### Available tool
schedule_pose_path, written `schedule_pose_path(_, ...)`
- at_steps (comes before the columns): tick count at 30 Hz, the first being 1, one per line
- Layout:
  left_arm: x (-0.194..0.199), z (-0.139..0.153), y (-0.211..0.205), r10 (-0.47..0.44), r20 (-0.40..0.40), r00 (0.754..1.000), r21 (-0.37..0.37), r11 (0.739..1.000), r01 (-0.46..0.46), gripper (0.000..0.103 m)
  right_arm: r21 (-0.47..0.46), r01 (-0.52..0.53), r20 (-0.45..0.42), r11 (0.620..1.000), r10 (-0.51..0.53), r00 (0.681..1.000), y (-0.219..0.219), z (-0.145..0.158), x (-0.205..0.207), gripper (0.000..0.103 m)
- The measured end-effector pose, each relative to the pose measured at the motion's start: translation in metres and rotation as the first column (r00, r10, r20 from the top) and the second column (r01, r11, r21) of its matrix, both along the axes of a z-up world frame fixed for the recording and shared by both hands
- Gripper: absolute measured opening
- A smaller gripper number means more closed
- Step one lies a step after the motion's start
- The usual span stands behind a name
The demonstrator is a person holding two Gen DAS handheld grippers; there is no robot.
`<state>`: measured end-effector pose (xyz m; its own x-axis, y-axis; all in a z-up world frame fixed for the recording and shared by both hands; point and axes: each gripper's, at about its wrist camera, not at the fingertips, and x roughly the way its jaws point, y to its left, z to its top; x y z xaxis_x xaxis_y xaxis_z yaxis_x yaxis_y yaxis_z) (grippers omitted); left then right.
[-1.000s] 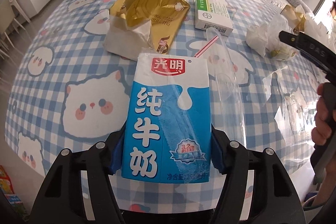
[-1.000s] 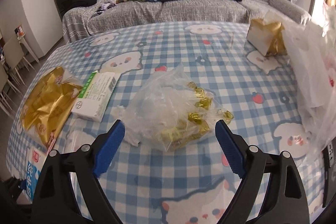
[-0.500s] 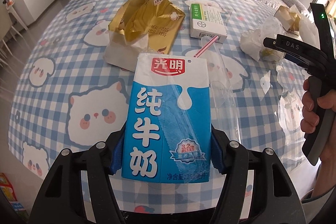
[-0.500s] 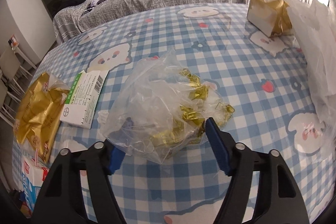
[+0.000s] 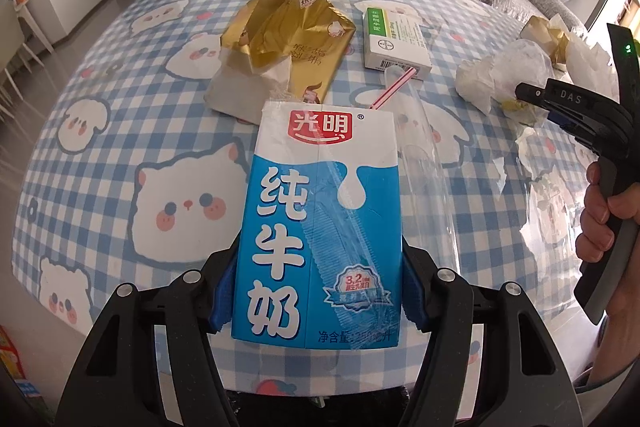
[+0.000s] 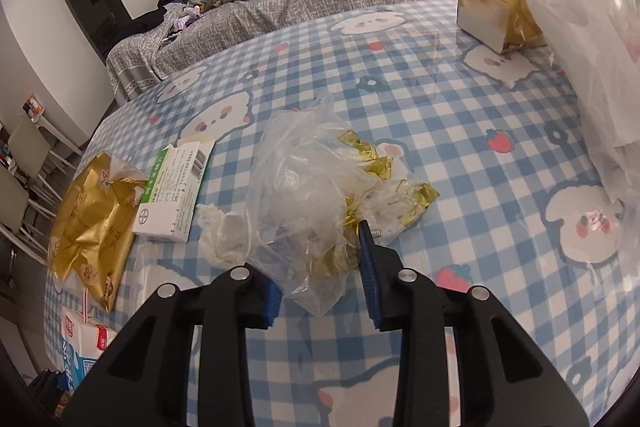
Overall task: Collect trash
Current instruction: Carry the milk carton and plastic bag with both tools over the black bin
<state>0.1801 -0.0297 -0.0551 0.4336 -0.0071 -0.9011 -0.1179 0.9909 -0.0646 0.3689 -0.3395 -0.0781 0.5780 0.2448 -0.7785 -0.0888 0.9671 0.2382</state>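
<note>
Right hand-held gripper (image 6: 320, 267) closed on plastic wrapper (image 6: 316, 179)

Glossy blue-and-white paperboard milk carton (image 5: 318, 223); crinkled clear plastic bag (image 6: 308, 187); shiny gold foil wrapper (image 5: 284, 35); checked worktop (image 5: 120, 131) under glossy film.

Bright daylight, sharp, fisheye-warped edges

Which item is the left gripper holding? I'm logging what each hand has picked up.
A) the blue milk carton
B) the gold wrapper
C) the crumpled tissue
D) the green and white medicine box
A: the left gripper is shut on the milk carton, its blue pads pressed against both sides.
</note>
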Motion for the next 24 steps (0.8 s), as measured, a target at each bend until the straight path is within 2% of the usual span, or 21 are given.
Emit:
schedule_pose_path(13, -0.023, 0.007, 0.003, 0.010, 0.027, 1.000, -0.007, 1.000, -0.010, 0.063, -0.082, -0.011, 0.045, 0.997, 0.015, 0.999, 0.006, 0.020, -0.039, 0.031)
schedule_pose_path(24, -0.049, 0.023, 0.004, 0.012, 0.070, 0.997, 0.010, 1.000, -0.013, 0.063, -0.145, -0.034, 0.125, 0.989, 0.052, 0.991, 0.024, 0.048, -0.092, 0.031)
